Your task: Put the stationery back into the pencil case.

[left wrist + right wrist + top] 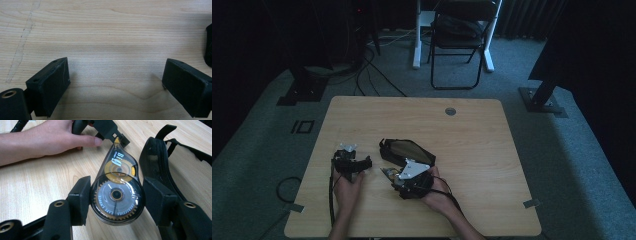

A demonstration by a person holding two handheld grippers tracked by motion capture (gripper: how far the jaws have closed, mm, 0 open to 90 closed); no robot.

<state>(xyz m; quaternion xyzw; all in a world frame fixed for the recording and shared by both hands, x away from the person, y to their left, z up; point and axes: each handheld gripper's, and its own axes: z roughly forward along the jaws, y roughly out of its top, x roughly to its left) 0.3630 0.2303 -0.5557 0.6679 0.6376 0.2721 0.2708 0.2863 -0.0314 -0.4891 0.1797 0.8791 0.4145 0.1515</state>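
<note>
Tape dispenser pickup under way
Right gripper (116,202) jaws pinch the tape dispenser (117,195) beside the black pouch (160,162); left gripper (115,85) rests spread. Next, probably lift steadily.

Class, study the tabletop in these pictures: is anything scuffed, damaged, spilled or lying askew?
One thing: a pale scuffed streak runs across the wooden table in the left gripper view. The correction tape dispenser and the black pouch look intact, and nothing is spilled.
</note>
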